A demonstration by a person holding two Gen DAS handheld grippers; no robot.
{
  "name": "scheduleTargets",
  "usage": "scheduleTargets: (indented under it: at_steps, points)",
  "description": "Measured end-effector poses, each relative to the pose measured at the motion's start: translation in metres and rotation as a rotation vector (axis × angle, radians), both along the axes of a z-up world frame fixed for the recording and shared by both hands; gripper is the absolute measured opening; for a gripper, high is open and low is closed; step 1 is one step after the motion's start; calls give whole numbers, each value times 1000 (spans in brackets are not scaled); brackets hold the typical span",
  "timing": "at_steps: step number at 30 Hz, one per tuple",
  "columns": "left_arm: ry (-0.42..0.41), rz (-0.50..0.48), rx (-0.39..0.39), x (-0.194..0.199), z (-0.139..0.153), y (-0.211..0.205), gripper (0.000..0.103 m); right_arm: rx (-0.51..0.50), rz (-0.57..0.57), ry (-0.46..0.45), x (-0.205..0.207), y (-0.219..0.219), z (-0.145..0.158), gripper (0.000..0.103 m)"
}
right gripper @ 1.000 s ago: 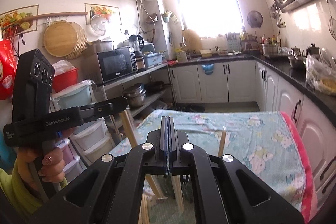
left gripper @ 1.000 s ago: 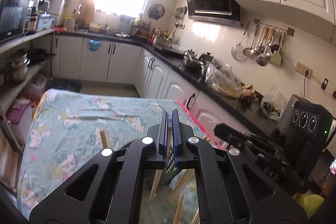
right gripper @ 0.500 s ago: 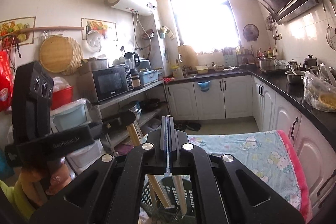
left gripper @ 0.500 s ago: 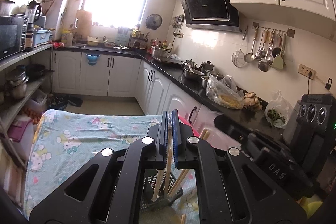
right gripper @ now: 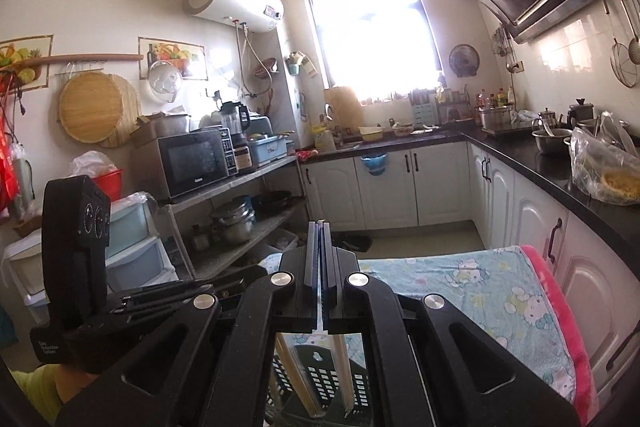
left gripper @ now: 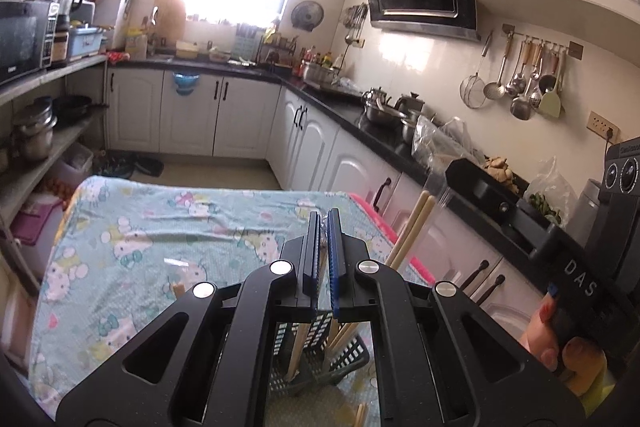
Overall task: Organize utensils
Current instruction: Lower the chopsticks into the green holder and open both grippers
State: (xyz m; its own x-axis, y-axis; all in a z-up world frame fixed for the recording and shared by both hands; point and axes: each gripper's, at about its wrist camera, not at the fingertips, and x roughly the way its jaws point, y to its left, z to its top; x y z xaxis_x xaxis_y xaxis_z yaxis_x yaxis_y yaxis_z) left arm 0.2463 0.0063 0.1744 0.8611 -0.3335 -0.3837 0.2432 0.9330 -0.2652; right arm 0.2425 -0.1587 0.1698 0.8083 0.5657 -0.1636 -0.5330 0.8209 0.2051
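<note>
My left gripper (left gripper: 323, 227) has its jaws nearly together above a black slotted utensil basket (left gripper: 344, 359) on the table. Wooden chopsticks (left gripper: 412, 227) stand tilted in the basket, and one stick passes under the jaws; I cannot tell whether it is gripped. My right gripper (right gripper: 319, 239) is shut, with a thin pale edge showing between its jaws. Below it, two wooden chopsticks (right gripper: 342, 367) hang down into the same basket (right gripper: 316, 375). The other hand-held gripper shows at the right in the left wrist view (left gripper: 576, 255) and at the left in the right wrist view (right gripper: 80, 267).
The table wears a light blue cartoon-print cloth (left gripper: 160, 239) with a pink edge (right gripper: 560, 311). White cabinets under a black counter (left gripper: 384, 139) run along the right. An open shelf with a microwave (right gripper: 192, 163) and pots stands on the left.
Both grippers have risen and tilted up, so the table sits lower in both views. The basket and its chopsticks now show beneath the jaws. Both stay closed.
</note>
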Motion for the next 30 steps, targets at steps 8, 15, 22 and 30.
scheduleTargets:
  at_steps: [8, 15, 22, 30]
  points:
    - [29, -10, -16, 0, -21, -1, 2, -4, -7, 41, 10, 2, -18, 1]
    - [58, -12, -25, 2, -36, 0, 2, -13, -5, 76, 15, 9, -33, 1]
    - [81, -4, -44, 5, -47, 5, 2, -6, 6, 115, 20, 12, -50, 1]
    - [105, 8, -49, 12, -57, 9, 2, -10, -4, 173, 28, 15, -69, 2]
